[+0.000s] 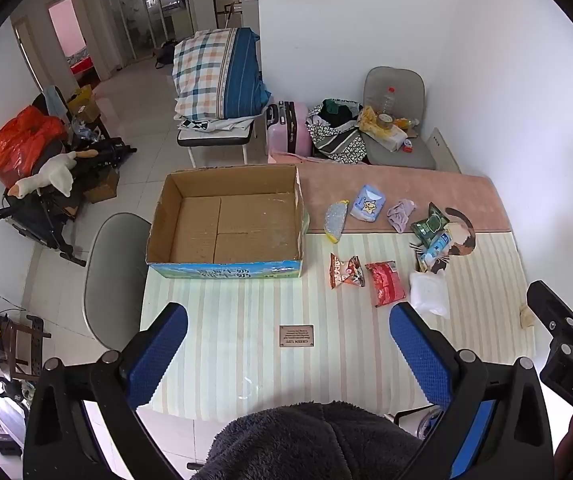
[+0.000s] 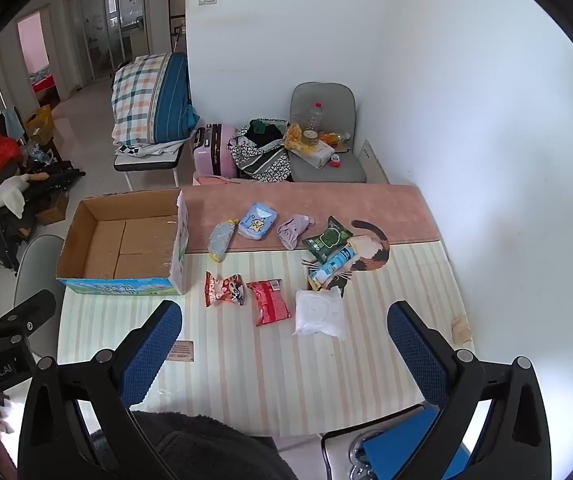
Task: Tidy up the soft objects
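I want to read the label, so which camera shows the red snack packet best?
The right wrist view: the red snack packet lies near the centre, between the open fingers, larger. The left wrist view shows it smaller, off to the right.

Red packet, striped tablecloth

Both views look steeply down and forward along their own blue-padded fingers, from above the near edge of the table, held well back from the things on it. The left wrist view sits further left, centring the box; the right wrist view sits further right, centring the packets. Both share the table, box, packets and the room behind, and each catches the other gripper at its edge.
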A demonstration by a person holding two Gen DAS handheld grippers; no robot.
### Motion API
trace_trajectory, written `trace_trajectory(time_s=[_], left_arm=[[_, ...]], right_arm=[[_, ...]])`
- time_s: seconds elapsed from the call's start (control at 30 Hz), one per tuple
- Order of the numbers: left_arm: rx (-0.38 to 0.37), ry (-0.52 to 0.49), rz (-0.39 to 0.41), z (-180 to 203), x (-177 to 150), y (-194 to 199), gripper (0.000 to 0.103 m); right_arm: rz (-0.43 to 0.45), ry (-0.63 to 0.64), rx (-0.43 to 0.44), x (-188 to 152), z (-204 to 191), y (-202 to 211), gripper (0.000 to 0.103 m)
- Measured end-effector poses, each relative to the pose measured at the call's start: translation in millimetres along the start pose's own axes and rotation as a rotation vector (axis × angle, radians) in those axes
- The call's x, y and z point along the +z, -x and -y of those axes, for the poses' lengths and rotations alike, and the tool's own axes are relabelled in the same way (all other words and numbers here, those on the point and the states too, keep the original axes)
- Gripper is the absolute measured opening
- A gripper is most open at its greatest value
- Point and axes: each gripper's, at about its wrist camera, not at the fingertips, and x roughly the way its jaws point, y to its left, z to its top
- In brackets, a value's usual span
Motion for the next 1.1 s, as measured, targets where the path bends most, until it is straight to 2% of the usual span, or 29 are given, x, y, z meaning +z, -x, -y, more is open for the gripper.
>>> trace_trajectory(time_s=[0.4, 1.1], left_arm=[[-0.011, 0.002, -0.009, -4, -3, -1, 0.103], [0.0, -0.016, 0.009, 0, -9, 5, 0.103]], right_arm=[[0.003, 0.024, -0.035, 0, -11, -3, 0.103], [0.046, 0.021, -0.022, -3, -6, 6, 0.103]])
